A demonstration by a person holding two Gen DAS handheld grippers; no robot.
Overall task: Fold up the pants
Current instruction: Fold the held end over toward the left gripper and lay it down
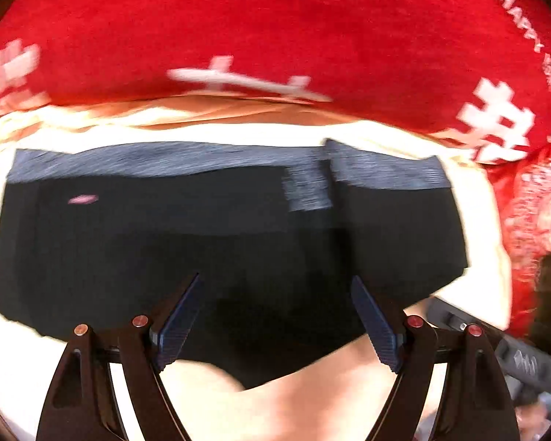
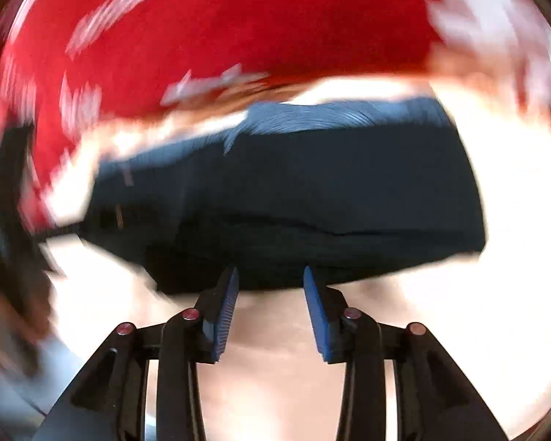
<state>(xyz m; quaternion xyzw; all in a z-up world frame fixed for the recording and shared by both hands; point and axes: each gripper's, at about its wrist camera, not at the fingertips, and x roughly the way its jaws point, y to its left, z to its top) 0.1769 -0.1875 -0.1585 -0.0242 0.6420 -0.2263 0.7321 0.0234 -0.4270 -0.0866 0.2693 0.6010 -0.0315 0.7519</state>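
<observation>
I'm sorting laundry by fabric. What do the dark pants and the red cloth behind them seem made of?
Dark pants: matte knit, probably; the grey waistband looks ribbed. Red cloth: soft, slightly fuzzy, with white printed characters; blur leaves the fibre open.

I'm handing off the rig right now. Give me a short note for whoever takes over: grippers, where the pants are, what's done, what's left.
Left gripper: open wide, empty, over the near edge of the pants.
Right gripper: open, nothing between the pads, at the pants' near edge.
Pants: dark, lying as a compact folded bundle on the pale surface, grey waistband on the far side, red printed cloth beyond.
Done: looks folded at least once.
Left: probably a final fold or tidy; both views are blurred, so check first.
</observation>
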